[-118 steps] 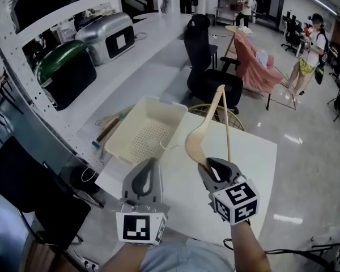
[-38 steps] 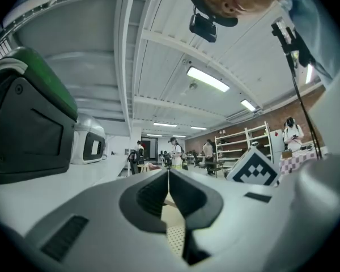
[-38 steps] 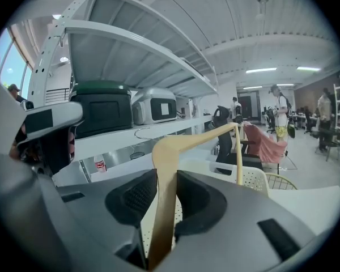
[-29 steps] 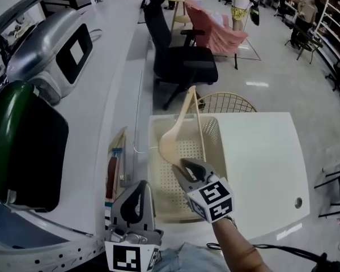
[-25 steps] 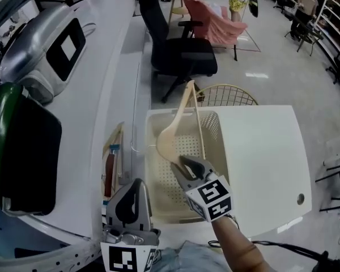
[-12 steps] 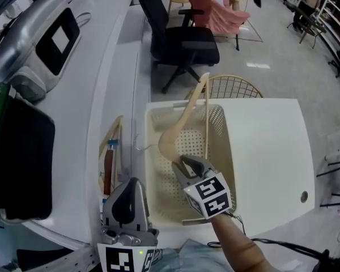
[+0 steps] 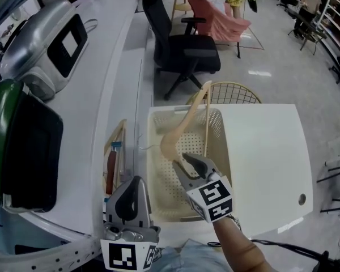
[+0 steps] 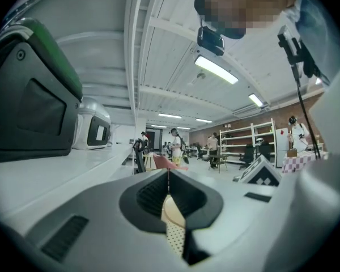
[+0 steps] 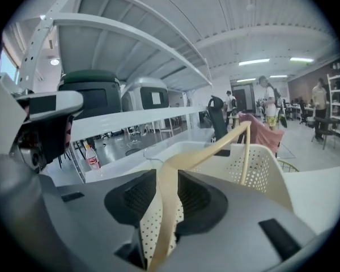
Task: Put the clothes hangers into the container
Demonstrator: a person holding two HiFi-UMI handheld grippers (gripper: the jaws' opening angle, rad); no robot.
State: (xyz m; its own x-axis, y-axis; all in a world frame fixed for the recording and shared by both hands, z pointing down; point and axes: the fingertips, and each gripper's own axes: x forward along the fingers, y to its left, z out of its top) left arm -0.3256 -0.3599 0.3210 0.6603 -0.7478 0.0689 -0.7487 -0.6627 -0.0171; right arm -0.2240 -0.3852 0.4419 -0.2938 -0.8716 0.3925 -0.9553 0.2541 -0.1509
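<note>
Right gripper view has the right tool (image 9: 165, 181) opening its jaws around the hanger (image 9: 215, 142), which stands in the container (image 9: 262, 166); best release low so it settles inside.

Hanger (image 7: 184, 126) was up over the table, right of the basket (image 7: 218, 134); now lowered inside it, far tip at the far rim. R gripper (image 7: 187, 162) came across w/ it, jaws now opening, hanger between them. L gripper (image 7: 134, 187) dropped back left, off the table, by the shelf edge.
</note>
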